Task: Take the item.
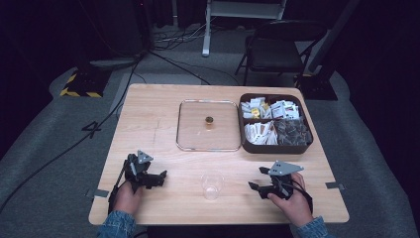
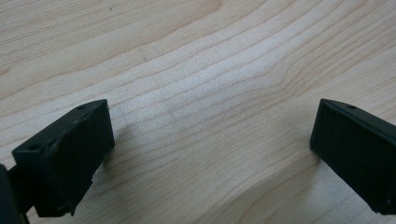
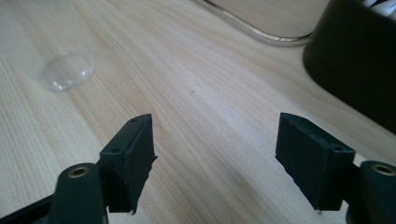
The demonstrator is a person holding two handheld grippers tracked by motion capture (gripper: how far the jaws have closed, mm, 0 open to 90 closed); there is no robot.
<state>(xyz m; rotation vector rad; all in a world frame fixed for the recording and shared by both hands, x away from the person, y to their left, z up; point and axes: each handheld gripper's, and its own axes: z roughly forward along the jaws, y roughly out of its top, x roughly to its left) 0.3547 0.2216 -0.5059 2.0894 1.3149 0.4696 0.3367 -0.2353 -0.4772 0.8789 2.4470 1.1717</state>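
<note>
Resting beside cup (image 1: 212, 185): left gripper (image 1: 157, 179), right gripper (image 1: 255, 179), fingers apart, empty. Approach cup level, squeeze gently.

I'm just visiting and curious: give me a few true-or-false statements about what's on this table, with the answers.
1. The clear cup stands between the two grippers. True.
2. The left gripper holds the cup. False: it is open and holds nothing.
3. The glass lid lies flat beside the dark box. True.
4. The box is empty. False: it holds packets.
5. The right gripper is open. True.
</note>
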